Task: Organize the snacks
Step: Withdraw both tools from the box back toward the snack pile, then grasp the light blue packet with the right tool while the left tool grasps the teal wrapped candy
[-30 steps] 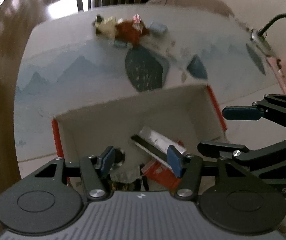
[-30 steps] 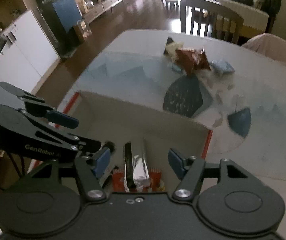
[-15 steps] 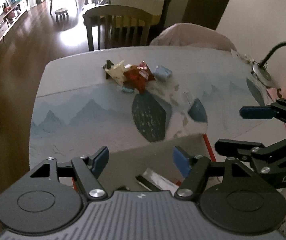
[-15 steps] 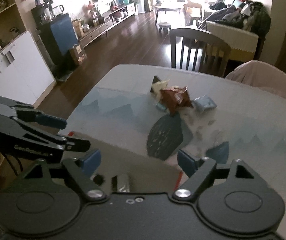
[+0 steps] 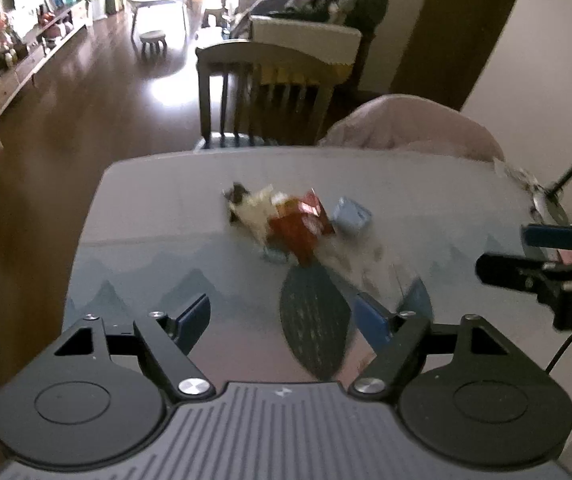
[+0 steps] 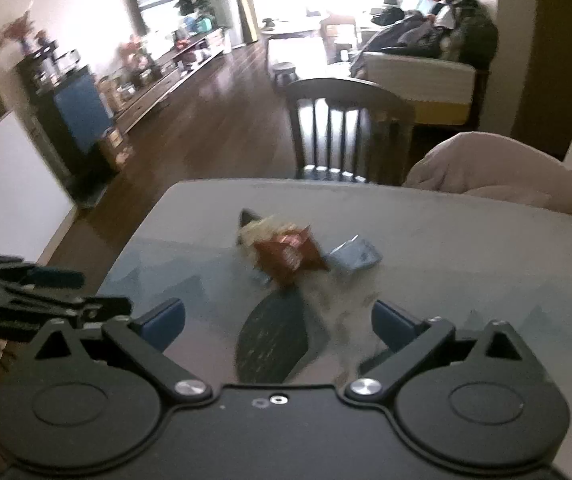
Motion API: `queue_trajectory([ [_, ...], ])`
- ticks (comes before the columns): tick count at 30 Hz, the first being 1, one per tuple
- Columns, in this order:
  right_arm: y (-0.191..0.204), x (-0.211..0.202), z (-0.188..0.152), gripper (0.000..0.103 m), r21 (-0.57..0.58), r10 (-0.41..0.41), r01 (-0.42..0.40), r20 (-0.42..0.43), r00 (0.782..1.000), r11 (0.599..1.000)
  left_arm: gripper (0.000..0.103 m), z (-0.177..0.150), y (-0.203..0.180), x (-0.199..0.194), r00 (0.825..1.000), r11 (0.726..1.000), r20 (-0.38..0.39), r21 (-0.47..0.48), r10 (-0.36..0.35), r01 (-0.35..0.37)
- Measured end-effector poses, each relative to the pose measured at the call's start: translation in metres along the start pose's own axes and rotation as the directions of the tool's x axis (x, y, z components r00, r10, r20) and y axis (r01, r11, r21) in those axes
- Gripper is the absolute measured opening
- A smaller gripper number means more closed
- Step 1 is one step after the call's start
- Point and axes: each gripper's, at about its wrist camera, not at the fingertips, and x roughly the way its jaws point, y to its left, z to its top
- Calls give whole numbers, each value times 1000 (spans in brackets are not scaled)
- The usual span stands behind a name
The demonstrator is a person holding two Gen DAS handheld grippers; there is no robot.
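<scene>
Two views are given. From the left wrist, the left gripper is seen spread and empty, its jaws just opened wider; the snack pile lies far on the table. From the right wrist, the right gripper, likewise just widened and empty, faces those snacks.

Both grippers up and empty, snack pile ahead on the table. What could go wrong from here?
1. The snacks overlap in one heap: red packet lies on the pale packet, blue packet touching beside it. A pinch may catch two or drag neighbours.
2. Left gripper and right gripper have just been opening, nothing between their jaws, and both face the same pile; they could collide.
3. Both views are blurred, so aim may be off.
</scene>
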Motion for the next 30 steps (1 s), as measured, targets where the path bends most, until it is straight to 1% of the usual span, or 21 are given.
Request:
queue_trajectory([
  [2, -10, 8, 15, 101, 14, -23, 23, 16, 1000, 1000, 80, 16, -1, 6, 1000, 1000, 10, -12, 2, -2],
  [5, -26, 23, 36, 101, 38, -45, 45, 22, 999, 998, 80, 38, 0, 23, 1000, 999, -10, -33, 11, -11],
  [8, -39, 46, 49, 102, 67, -57, 56, 8, 998, 996, 80, 53, 5, 50, 997, 996, -57, -76, 42, -47],
  [10, -48, 65, 53, 102, 81, -73, 74, -14, 997, 994, 80, 60, 9, 72, 993, 993, -106, -102, 49, -60],
  [13, -58, 96, 55, 101, 90, -88, 93, -52, 995, 992, 80, 65, 14, 109, 981, 991, -190, -119, 40, -63],
  [17, -74, 139, 58, 101, 114, -99, 112, -117, 988, 987, 80, 68, 19, 153, 959, 985, -278, -143, 53, -96],
  [22, -90, 188, 58, 101, 152, -112, 139, -177, 978, 979, 80, 69, 32, 197, 934, 965, -349, -214, 72, -154],
  [26, -98, 215, 53, 100, 174, -103, 141, -213, 972, 975, 80, 66, 43, 224, 920, 942, -387, -283, 61, -182],
  [30, -104, 238, 46, 98, 164, -101, 145, -251, 963, 976, 80, 61, 42, 249, 903, 926, -422, -303, 84, -227],
])
